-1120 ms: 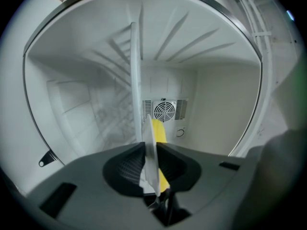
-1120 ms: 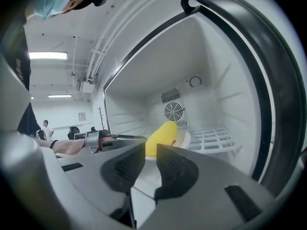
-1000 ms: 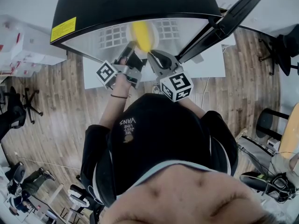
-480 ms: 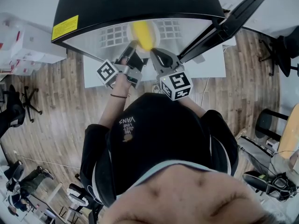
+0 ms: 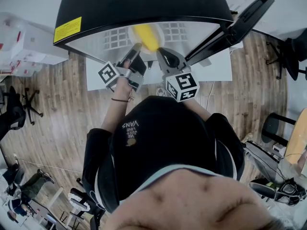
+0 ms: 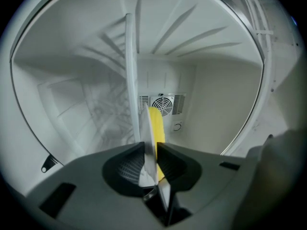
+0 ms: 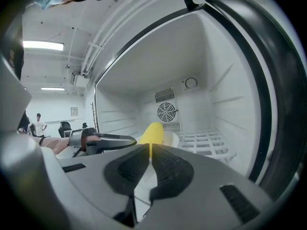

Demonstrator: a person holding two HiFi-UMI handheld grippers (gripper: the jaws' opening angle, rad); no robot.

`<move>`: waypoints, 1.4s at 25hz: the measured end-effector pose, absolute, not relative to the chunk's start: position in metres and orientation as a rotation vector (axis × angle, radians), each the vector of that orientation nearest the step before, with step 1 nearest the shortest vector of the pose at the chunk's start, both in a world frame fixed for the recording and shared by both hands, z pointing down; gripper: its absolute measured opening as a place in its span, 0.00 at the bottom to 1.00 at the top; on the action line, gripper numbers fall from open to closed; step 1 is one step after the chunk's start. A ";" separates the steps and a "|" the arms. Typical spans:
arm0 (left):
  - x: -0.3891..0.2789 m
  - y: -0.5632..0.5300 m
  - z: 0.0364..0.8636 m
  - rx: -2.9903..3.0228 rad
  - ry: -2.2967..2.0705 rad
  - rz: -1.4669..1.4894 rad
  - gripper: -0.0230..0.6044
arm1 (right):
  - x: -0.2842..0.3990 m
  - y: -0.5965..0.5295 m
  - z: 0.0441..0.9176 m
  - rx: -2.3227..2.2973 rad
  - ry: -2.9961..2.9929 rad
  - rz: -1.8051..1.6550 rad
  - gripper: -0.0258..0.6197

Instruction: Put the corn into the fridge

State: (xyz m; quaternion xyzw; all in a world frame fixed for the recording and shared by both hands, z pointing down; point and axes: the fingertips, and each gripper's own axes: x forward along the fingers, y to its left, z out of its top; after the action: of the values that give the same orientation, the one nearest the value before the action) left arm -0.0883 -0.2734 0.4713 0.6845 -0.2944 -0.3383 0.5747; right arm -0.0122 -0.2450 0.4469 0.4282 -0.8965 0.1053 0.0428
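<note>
The left tongs (image 6: 150, 150) pinch the thin rim of a white plate (image 6: 147, 128), which their own view shows edge-on as a pale blade. To their right, the right tongs (image 7: 150, 150) are pressed almost together with nothing between them. Both reach into the open fridge (image 5: 139, 4).

In the head view the fridge's black top covers the far part of its inside, and the person's dark shirt (image 5: 163, 147) fills the near half. The plate's edge and the left jaws hide most of the corn (image 6: 157, 121); the right jaws cover its near end. The corn lies on the plate inside the fridge, near of the round fan grille (image 7: 167, 112) on the far wall. I cannot tell whether the plate rests on the wire shelf (image 7: 206, 140) or is held clear of it.

Against a second ago, the fridge, plate and corn sit much as they did. The right tongs have narrowed from a slightly wider gap.

The fridge is glossy black outside and smooth white inside, with moulded ribs. Its black-rimmed door (image 5: 230, 25) stands open to the right. The shelf is a white wire grid. The corn reads as a rounded yellow cob, its kernels too blurred to make out. A yellow label (image 5: 64, 30) sits on the fridge's top at the left, its print unreadable.
</note>
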 end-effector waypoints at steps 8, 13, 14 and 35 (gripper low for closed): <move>-0.086 -0.270 0.470 1.605 -0.626 -0.736 0.13 | -0.005 -0.256 0.446 1.355 -2.732 0.323 0.08; -0.084 -0.268 0.469 1.640 -0.631 -0.699 0.13 | -0.003 -0.262 0.445 1.371 -2.735 0.333 0.08; -0.084 -0.268 0.469 1.640 -0.630 -0.700 0.13 | -0.002 -0.263 0.445 1.373 -2.735 0.335 0.08; -0.083 -0.250 0.458 1.744 -0.680 -0.691 0.13 | -0.002 -0.277 0.444 1.388 -2.743 0.345 0.08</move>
State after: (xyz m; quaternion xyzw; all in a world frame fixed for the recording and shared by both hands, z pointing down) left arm -0.0828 -0.2502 0.4578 0.7344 -0.2865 -0.2910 0.5422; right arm -0.0017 -0.2772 0.4435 0.4486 -0.8864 0.1115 0.0242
